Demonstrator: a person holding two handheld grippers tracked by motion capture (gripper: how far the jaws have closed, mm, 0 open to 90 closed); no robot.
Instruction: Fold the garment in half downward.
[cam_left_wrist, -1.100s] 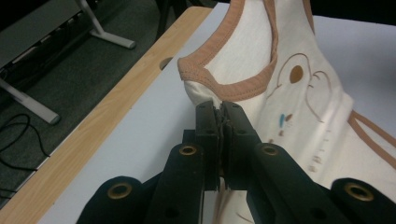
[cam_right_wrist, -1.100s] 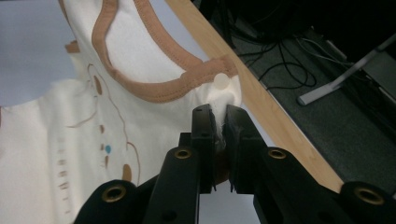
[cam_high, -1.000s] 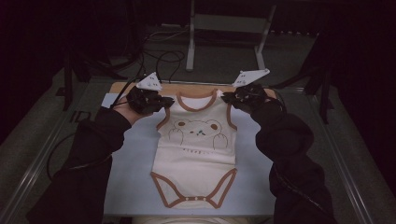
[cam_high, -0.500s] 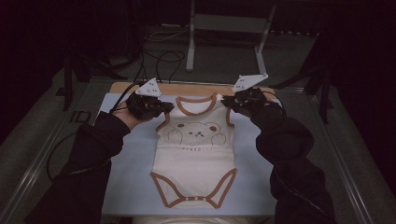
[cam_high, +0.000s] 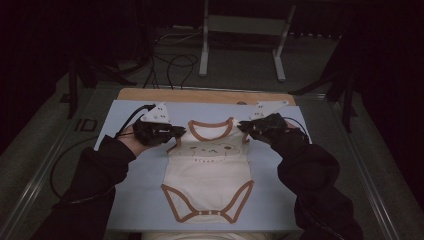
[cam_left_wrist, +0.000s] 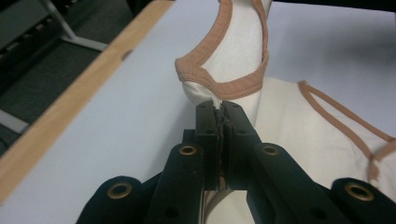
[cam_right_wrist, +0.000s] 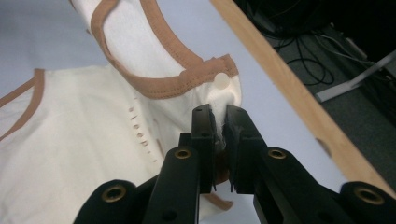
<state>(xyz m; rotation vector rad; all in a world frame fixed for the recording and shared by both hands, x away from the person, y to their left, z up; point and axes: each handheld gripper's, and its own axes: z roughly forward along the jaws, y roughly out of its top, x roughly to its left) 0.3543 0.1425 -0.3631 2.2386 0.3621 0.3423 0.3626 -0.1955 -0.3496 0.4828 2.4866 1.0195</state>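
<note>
A cream baby bodysuit (cam_high: 207, 175) with brown trim and a bear face lies on the pale blue mat (cam_high: 125, 185), neck end away from the person. My left gripper (cam_high: 176, 133) is shut on its left shoulder; in the left gripper view the black jaws pinch the cream cloth (cam_left_wrist: 219, 100) just under the brown-edged strap (cam_left_wrist: 224, 84). My right gripper (cam_high: 243, 126) is shut on the right shoulder, its jaws clamped on the cloth (cam_right_wrist: 219, 105) below a small white snap (cam_right_wrist: 222, 81). Both shoulders are lifted slightly off the mat while the lower body rests flat.
The mat covers a wooden board (cam_high: 200, 95) whose far edge shows beyond it. Behind the table stand a metal frame (cam_high: 240, 45) and loose cables (cam_high: 170, 65) on a dark floor. Bare mat flanks the bodysuit on both sides.
Both grippers, holding the shoulders, have come toward the person and lower. The upper part of the bodysuit has moved with them and sags over the chest.
</note>
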